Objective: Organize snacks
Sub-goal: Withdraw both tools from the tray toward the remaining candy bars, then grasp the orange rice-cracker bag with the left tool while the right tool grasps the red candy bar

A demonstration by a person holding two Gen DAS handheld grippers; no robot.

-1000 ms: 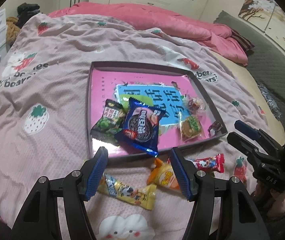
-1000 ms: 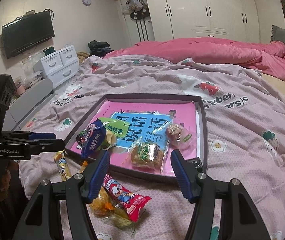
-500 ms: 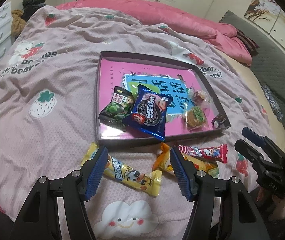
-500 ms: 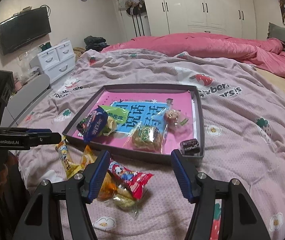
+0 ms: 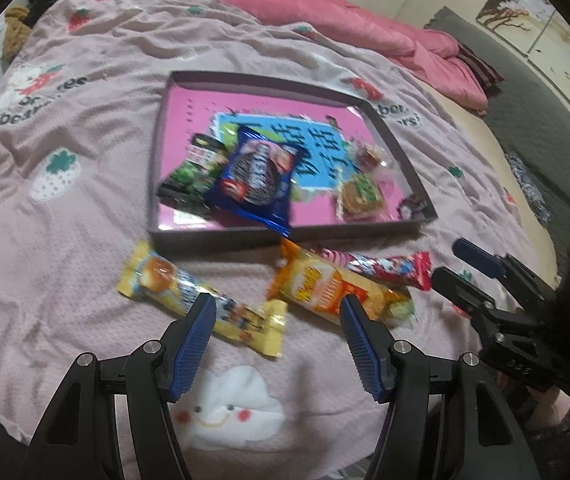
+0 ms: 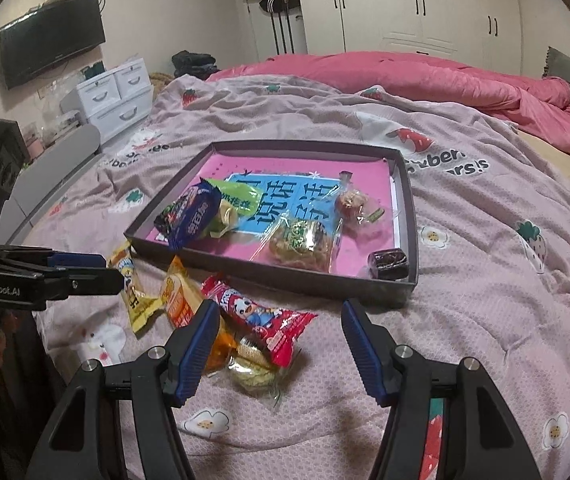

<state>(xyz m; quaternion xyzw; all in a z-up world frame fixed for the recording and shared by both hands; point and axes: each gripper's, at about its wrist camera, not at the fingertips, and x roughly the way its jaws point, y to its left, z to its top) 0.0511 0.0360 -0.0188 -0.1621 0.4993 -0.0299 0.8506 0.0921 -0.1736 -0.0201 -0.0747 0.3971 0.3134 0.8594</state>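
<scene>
I am working on the bed, which is covered by a pale pink blanket with strawberry prints, and in the middle of it lies the dark shallow tray with a pink and blue bottom. Several snacks are already inside the tray — a blue cookie pack lying partly over a green pack, two clear-wrapped pieces and one small dark candy in the near right corner. Outside the tray, on the blanket just in front of its near wall, some snacks are not yet put away: a long yellow bar on my left side, an orange pack, a red pack lying partly over the orange one, and a small clear-wrapped greenish piece beside them. My left gripper is wide open and holds nothing; it hovers with the yellow bar near one finger and the orange pack near the other. My right gripper is also wide open and empty, above the red pack. I judge the task is about half done — the step in hand is choosing the next loose snack. The next move, I think, calls for lowering one gripper over a single pack, closing on its crinkly edge without catching the blanket or a neighbour, then lifting it over the tray wall.
</scene>
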